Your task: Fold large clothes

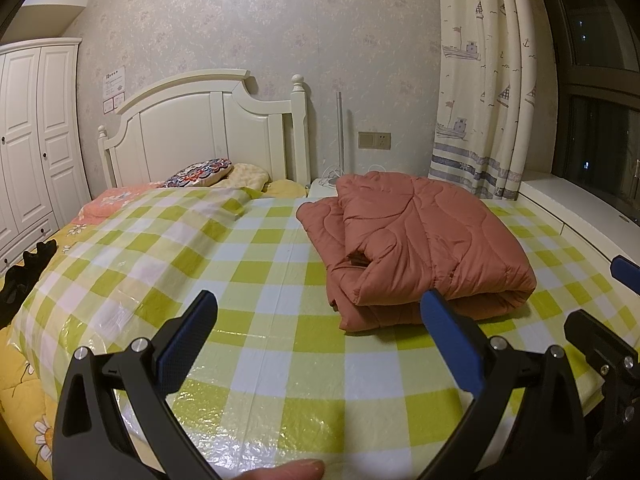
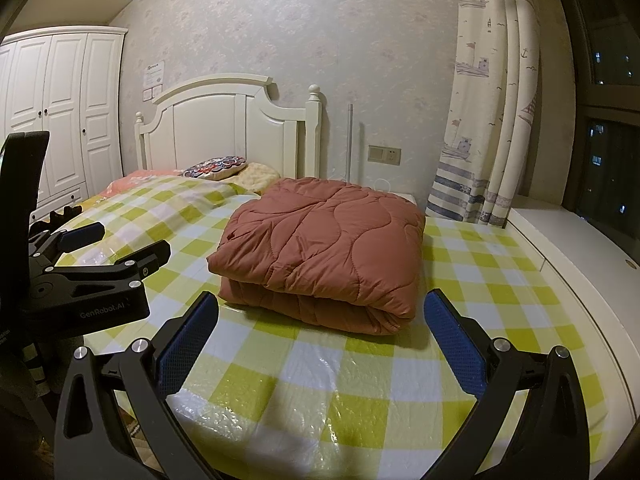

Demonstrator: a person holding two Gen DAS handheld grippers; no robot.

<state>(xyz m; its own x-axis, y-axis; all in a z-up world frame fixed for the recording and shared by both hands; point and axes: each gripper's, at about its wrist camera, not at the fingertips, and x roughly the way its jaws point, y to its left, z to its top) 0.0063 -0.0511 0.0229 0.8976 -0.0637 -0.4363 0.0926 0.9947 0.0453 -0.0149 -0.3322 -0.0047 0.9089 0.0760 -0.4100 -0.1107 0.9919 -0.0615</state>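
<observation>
A rust-red quilted coat [image 1: 420, 244] lies folded in a thick bundle on the green and white checked plastic sheet [image 1: 260, 264] that covers the bed. It also shows in the right wrist view [image 2: 324, 248], straight ahead. My left gripper [image 1: 320, 312] is open and empty, held above the sheet in front of and left of the bundle. My right gripper [image 2: 322, 312] is open and empty, just in front of the bundle's near folded edge. The left gripper also shows at the left of the right wrist view [image 2: 116, 244].
A white headboard [image 1: 208, 128] and pillows [image 1: 200, 174] stand at the far end of the bed. A white wardrobe [image 1: 28, 136] is at the left. A curtain [image 1: 488, 80] and a white window ledge [image 2: 568, 248] are at the right. A dark garment [image 1: 24, 272] lies at the bed's left edge.
</observation>
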